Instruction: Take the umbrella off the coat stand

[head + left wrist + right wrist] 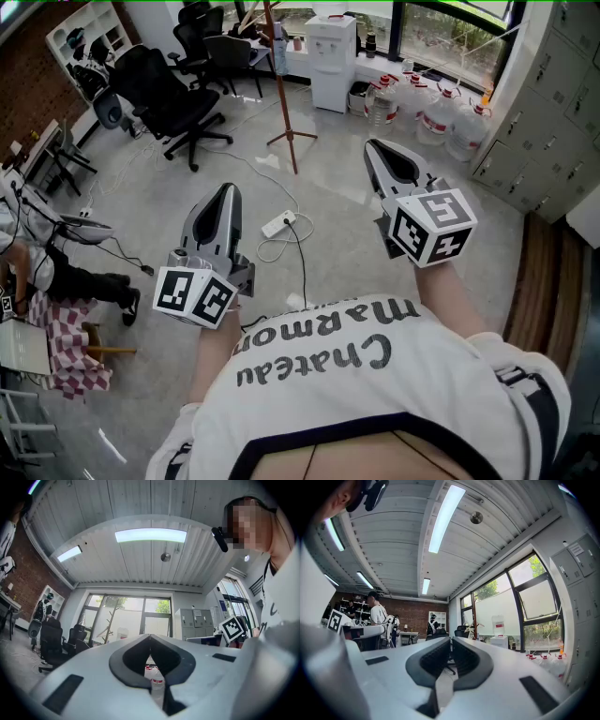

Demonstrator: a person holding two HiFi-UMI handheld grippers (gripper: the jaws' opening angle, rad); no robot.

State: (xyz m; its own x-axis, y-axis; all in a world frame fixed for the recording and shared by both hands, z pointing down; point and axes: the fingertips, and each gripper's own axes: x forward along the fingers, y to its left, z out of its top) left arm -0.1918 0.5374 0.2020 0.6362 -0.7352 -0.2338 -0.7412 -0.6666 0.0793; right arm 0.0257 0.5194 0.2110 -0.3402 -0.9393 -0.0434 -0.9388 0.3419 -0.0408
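**Umbrella on the coat stand, upper centre of the head view.**
A slim grey umbrella (279,47) hangs against the thin brown pole of the coat stand (285,103). The stand's splayed feet rest on open, glossy pale floor (337,216). The left gripper (226,190) and right gripper (373,146), both clenched on nothing, point toward it from well short.

We hold both arms out ahead. Grey left gripper (228,189), fingers closed on nothing; grey right gripper (372,147) the same.
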